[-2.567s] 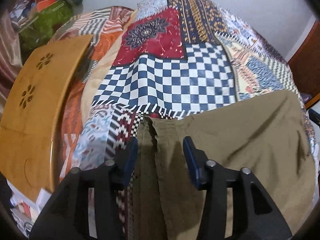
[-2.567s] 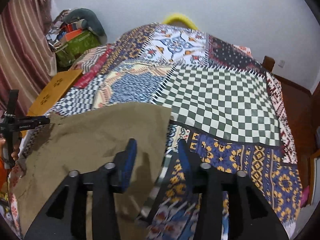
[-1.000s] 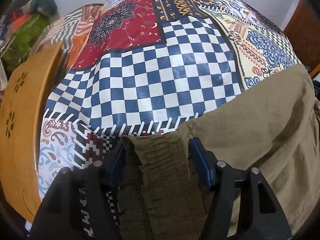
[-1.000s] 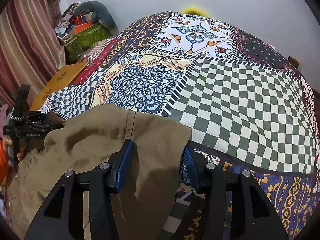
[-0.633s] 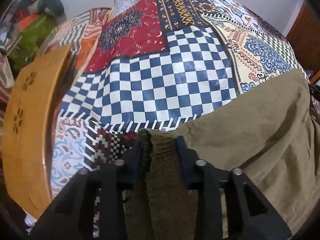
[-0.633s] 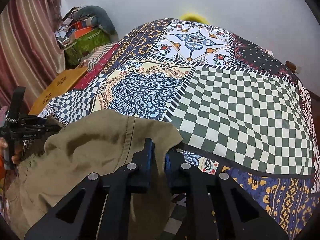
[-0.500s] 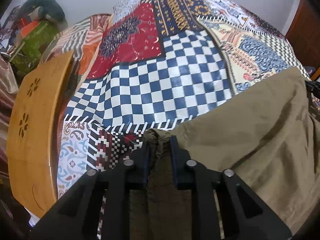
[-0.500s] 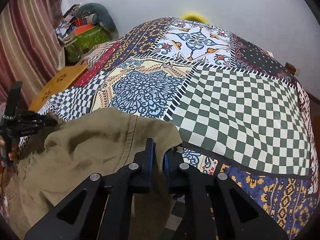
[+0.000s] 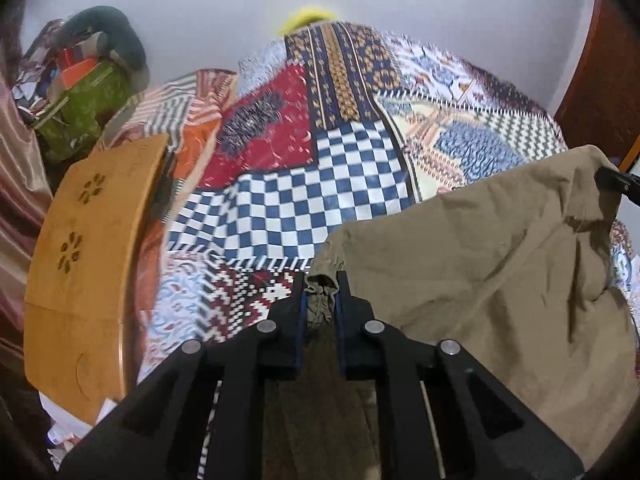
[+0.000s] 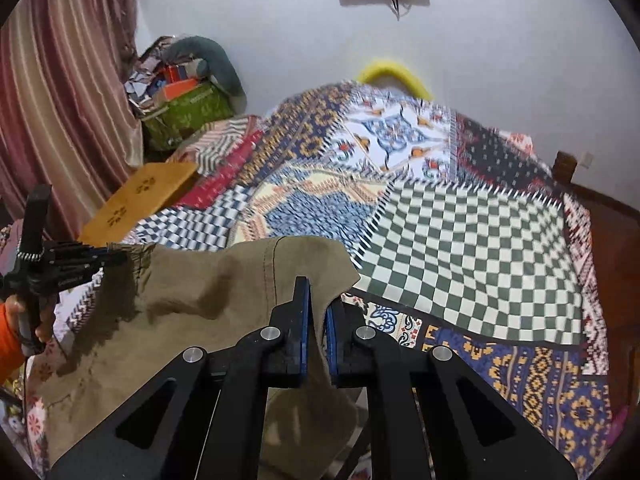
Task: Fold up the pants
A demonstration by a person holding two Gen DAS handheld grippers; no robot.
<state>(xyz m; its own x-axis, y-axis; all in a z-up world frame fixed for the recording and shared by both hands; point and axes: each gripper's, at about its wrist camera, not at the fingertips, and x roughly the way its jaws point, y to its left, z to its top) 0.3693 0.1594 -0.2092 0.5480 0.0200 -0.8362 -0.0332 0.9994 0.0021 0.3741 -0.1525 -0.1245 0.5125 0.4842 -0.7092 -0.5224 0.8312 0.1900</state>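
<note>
A second ago our left gripper (image 9: 320,280) straddled the gathered waistband of the khaki cotton pants (image 9: 500,280) with jaws wide; they have since clamped onto it. Our right gripper (image 10: 316,292) has likewise pinched the pants' far corner. Both corners now hang lifted clear of the patchwork bedspread (image 9: 300,200).

Left hand-held gripper (image 9: 321,280) clamped on gathered waistband of khaki pants (image 9: 500,280), raised off patchwork bedspread (image 9: 304,200); wooden lap desk (image 9: 88,264) at left, right hand-held gripper's tip (image 9: 616,180) at far corner.
</note>
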